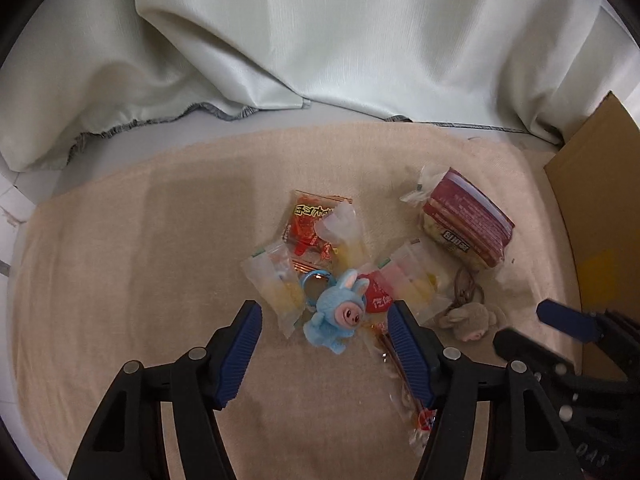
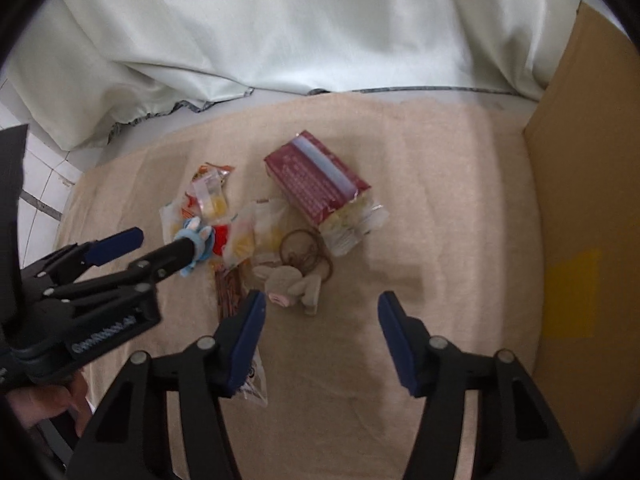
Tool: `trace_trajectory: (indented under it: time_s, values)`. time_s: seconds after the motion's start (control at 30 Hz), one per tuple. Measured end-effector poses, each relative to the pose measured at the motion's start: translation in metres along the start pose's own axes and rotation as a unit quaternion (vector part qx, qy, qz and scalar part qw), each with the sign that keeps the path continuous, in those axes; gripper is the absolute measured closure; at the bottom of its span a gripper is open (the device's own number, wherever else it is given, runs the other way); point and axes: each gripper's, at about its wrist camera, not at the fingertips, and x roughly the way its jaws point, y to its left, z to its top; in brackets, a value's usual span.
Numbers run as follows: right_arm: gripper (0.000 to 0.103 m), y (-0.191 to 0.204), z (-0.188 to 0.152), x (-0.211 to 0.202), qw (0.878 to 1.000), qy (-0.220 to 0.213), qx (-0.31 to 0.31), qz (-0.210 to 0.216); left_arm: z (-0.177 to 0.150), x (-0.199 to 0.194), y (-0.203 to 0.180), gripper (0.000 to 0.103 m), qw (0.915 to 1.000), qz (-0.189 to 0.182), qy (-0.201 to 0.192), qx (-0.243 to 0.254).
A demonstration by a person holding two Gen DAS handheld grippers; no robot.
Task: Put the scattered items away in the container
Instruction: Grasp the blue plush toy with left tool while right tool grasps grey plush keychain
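Observation:
A blue plush pig keychain [image 1: 336, 320] lies on the beige cloth [image 1: 120, 260] between the fingertips of my left gripper [image 1: 324, 316], which is open; gaps show on both sides of the toy. My right gripper [image 2: 322, 304] is open above the cloth, with a beige plush toy [image 2: 292, 284] and its brown cord just ahead of its left finger. A maroon snack pack [image 2: 320, 184], clear candy packets [image 1: 276, 284] and a red packet [image 1: 308, 224] lie scattered around the toys. The cardboard box [image 2: 588, 200] stands at the right.
A packet of brown sticks [image 1: 404, 380] lies under my left gripper's right finger. A pale curtain [image 1: 320, 40] hangs behind the cloth. White floor tiles [image 2: 44, 184] show at the left. A hand [image 2: 52, 404] holds the left gripper.

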Motion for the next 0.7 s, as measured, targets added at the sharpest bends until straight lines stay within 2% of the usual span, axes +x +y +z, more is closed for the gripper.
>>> trace_trajectory:
  time_s: [0.17, 0.4, 0.43, 0.7]
  values:
    - [0.040, 0.005, -0.001, 0.007, 1.000, 0.006, -0.002, 0.001, 0.002, 0.015, 0.000, 0.040, 0.9999, 0.004, 0.012, 0.002]
    - [0.040, 0.007, 0.000, 0.015, 1.000, 0.014, 0.003, 0.001, -0.003, 0.021, -0.002, 0.059, 0.9998, 0.011, 0.009, 0.011]
    - [0.040, 0.007, 0.000, 0.016, 1.000, 0.016, 0.005, 0.002, -0.004, 0.020, -0.001, 0.065, 0.9999, 0.009, 0.009, 0.010]
    - [0.040, 0.010, 0.004, 0.026, 0.999, 0.025, 0.016, 0.011, -0.007, -0.004, 0.015, 0.066, 0.9997, -0.019, -0.002, -0.014]
